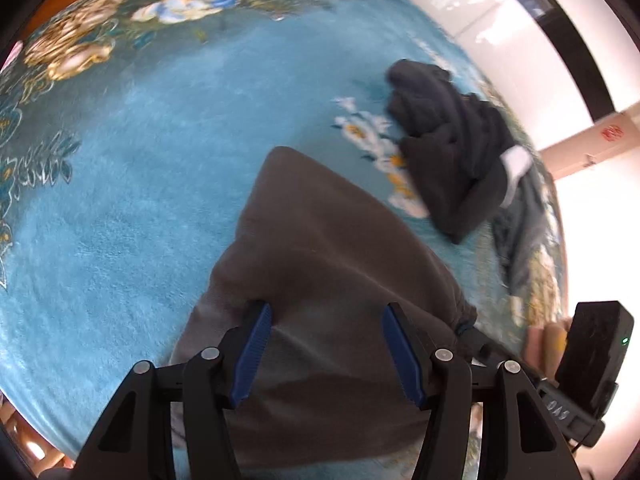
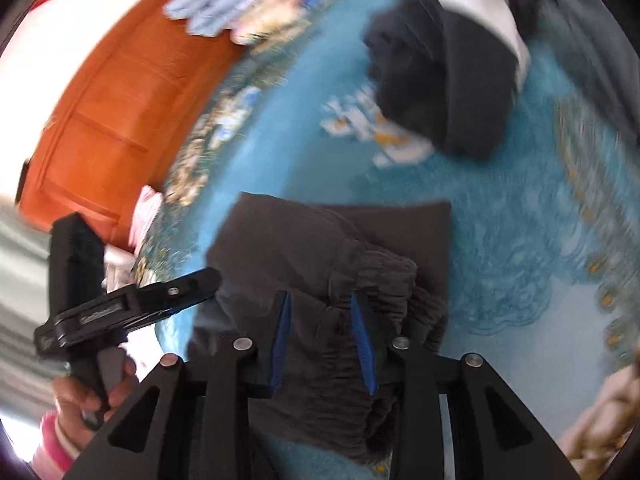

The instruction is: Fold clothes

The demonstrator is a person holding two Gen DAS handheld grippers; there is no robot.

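Low in both views, the left gripper (image 1: pixel 326 344) and right gripper (image 2: pixel 322 338) are hovering with jaws spread over the folded grey trousers (image 2: pixel 320 248) lying on the blue carpet (image 1: pixel 120 200). That fold looks finished; next likely comes reaching farther, upper right, for the dark crumpled garment (image 1: pixel 452 152).

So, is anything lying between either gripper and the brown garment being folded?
Nothing visible. The left gripper and right gripper sit directly over the brown garment. The dark clothes pile lies apart on the blue rug.
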